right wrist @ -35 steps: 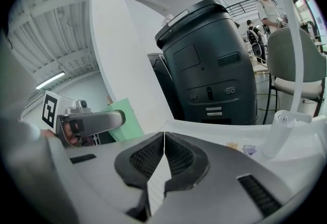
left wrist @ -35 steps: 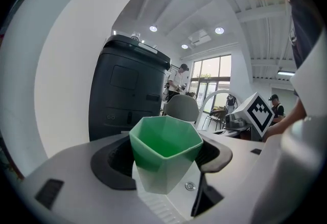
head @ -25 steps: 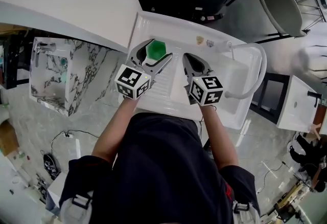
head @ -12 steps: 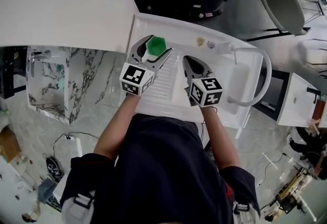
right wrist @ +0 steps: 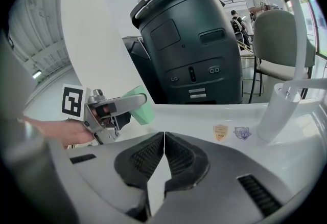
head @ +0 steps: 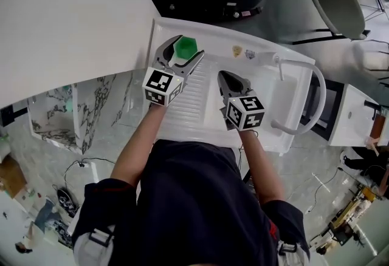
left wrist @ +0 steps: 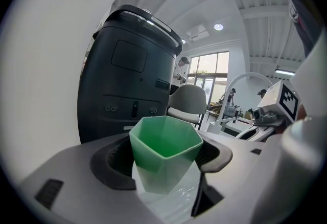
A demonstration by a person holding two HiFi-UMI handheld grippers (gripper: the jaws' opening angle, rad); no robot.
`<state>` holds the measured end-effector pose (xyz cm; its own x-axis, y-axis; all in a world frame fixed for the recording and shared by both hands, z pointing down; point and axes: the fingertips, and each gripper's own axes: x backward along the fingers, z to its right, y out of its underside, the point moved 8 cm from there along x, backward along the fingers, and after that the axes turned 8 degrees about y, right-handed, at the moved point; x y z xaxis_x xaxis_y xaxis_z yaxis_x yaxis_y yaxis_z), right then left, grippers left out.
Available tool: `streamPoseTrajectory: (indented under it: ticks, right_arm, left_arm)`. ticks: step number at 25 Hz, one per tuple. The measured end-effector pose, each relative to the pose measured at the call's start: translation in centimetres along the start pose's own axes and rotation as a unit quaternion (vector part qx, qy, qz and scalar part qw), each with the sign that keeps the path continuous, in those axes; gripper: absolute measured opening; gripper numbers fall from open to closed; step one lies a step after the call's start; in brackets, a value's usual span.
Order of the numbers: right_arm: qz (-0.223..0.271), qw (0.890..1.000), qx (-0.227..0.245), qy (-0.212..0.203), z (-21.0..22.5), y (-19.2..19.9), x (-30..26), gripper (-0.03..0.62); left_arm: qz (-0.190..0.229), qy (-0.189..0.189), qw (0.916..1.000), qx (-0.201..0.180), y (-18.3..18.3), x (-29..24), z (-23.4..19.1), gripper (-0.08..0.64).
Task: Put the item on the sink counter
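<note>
Cup (left wrist: 166,149) in the left gripper (head: 184,51) is what matters here: a green, faceted plastic one, open mouth up, pinched across its body by the widely spread jaws. It looks to hang just clear of the white ribbed surface (head: 194,104) under that gripper, leaning a little. The right gripper (right wrist: 163,141) sits beside it, jaws pressed together on nothing, low over the same ribbed part.

To set the cup down well, I'd say level it first. Bring the base flat onto the surface before the jaws loosen at all. Then let go gently and draw straight back, so a pad doesn't catch the rim and tip it. The ribs may rock a small base, so the flat strip just beyond the left gripper seems the safer landing. The right gripper is best kept where it is, out of the way.

Beyond the right gripper two small stickers (right wrist: 220,131) lie on the back ledge, one gold and one purplish (right wrist: 242,132), with print too small to read. To its right rises the white arched tap (right wrist: 276,110). Past the ledge stands a big dark machine (right wrist: 194,49), showing buttons but no legible lettering, and a chair (right wrist: 278,44).
</note>
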<state>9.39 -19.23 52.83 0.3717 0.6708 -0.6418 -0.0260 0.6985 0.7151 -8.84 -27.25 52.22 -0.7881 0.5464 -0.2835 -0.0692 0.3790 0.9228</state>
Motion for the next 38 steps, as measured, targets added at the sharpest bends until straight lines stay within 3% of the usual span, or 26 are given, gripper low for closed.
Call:
streamPoseTrajectory:
  ticks: [9, 15, 29, 38]
  right_arm:
    - [-0.013, 1.000, -0.011, 0.010, 0.9, 0.8, -0.8, 0.035]
    - [-0.024, 0.999, -0.020, 0.011, 1.1, 1.5, -1.2, 0.035]
    - [-0.036, 0.999, -0.034, 0.008, 1.1, 1.8, -2.4, 0.035]
    - [-0.033, 0.998, -0.042, 0.019, 2.0, 1.6, -2.2, 0.035]
  left_arm:
    - [0.008, 0.006, 0.9999, -0.002, 1.5, -2.1, -1.7, 0.330]
    - [-0.015, -0.006, 0.9998, -0.011, 2.9, -3.4, -2.9, 0.330]
    - [-0.013, 0.005, 0.9994, -0.031, 3.4, -4.8, -3.7, 0.330]
    - [-0.011, -0.007, 0.9992, -0.037, 3.9, -5.1, -3.8, 0.330]
